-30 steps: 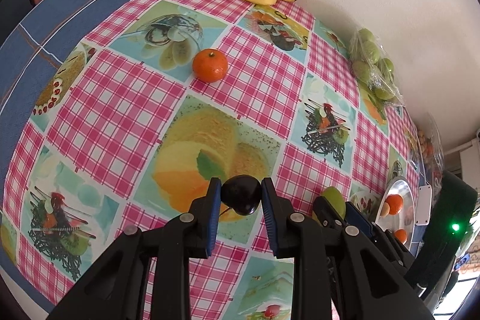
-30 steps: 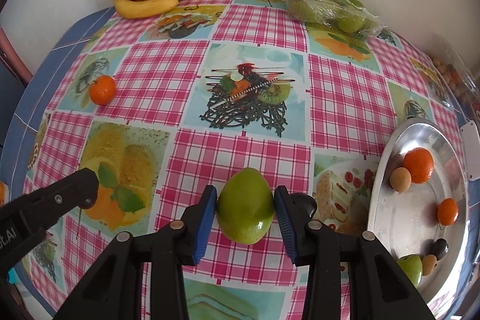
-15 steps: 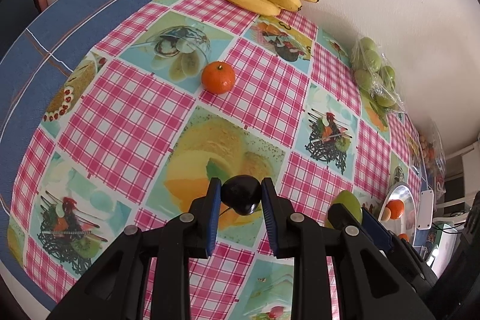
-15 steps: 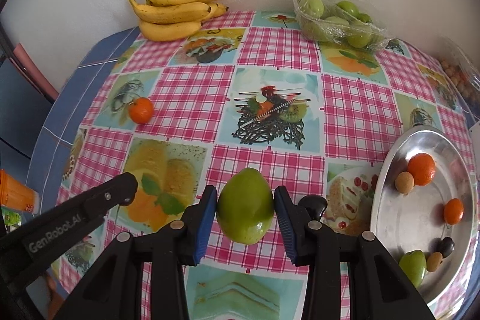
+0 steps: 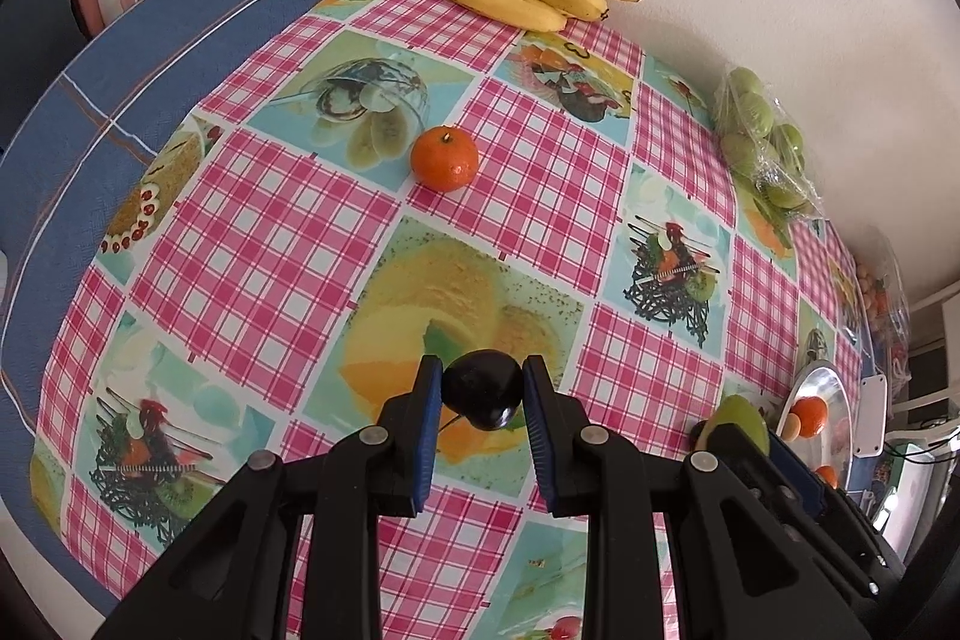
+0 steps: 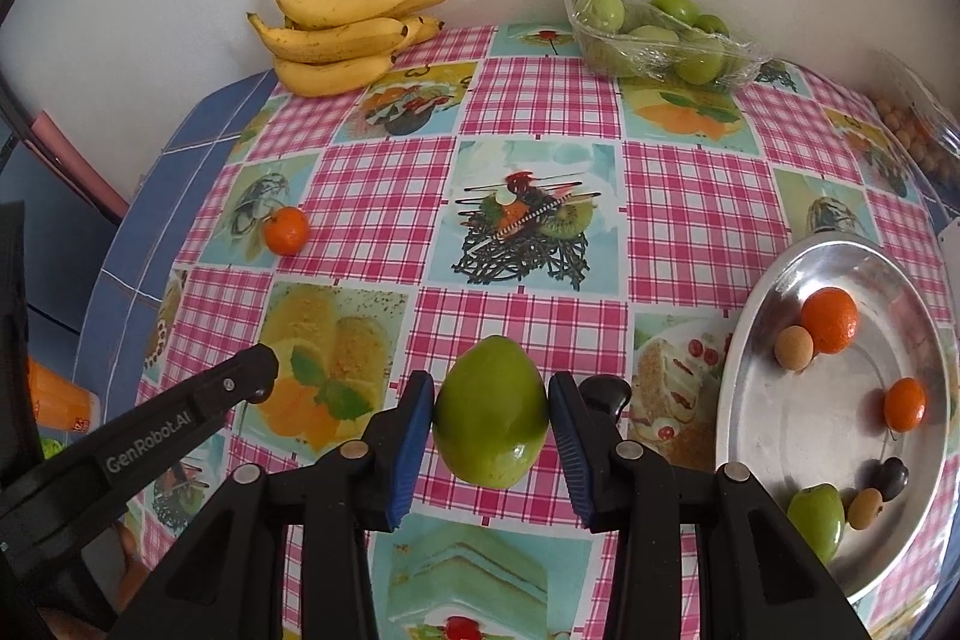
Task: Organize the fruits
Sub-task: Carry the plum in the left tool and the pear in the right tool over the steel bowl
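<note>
Right tool (image 6: 491, 409) risen gripping green fruit (image 6: 491, 418), left tool (image 5: 482, 396) clamps dark fruit (image 5: 482, 388)

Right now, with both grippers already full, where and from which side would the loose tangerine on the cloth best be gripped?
Grip the tangerine across its round middle, coming from straight above, the jaws closing on opposite sides. It sits alone on the tablecloth with its stem end up and nothing beside it, so any side pair is open. The left gripper holds a dark fruit and the right gripper a green fruit, so one must unload first.

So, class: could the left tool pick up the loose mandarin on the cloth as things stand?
Probably not yet: the left tool is shut on a dark plum. The path to the mandarin looks clear.
</note>
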Available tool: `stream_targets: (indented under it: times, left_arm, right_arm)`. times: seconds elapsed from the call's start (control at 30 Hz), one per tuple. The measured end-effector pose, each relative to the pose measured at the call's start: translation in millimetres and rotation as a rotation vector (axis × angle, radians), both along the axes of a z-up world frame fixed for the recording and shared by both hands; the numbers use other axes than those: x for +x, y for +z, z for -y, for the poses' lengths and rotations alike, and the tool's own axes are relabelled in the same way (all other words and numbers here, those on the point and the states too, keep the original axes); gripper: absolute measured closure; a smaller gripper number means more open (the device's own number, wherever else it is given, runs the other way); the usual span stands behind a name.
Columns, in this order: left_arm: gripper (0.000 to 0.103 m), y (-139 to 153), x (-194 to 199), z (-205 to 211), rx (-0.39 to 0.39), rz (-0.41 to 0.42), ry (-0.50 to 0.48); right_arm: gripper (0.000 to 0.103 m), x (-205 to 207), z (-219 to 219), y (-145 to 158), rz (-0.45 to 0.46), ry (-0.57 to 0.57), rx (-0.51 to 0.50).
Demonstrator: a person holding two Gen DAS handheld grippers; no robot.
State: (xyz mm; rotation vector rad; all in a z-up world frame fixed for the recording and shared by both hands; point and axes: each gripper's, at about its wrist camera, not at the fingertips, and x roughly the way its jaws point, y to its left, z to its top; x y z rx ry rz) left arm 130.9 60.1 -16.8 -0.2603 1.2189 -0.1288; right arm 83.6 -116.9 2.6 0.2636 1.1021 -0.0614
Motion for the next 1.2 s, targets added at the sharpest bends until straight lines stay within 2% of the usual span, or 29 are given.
stream_targets:
  times: [0.27, 0.57, 1.03, 1.2]
  left_arm:
    - [0.075, 5, -6, 17, 0.054, 0.020, -0.018]
    - [0.075, 12, -19, 59, 0.086, 0.046, -0.106]
    - [0.075, 21, -63, 167, 0.146, 0.117, -0.394]
    - [0.075, 22, -82, 199, 0.145, 0.140, -0.491]
  right_arm:
    - [0.061, -7, 19, 8, 0.019, -0.036, 0.022]
    - [0.061, -23, 61, 12, 0.028, -0.120, 0.047]
    - [0.061, -63, 159, 6, 0.011, -0.319, 0.035]
    - [0.061, -80, 190, 1, 0.002, -0.375, 0.034]
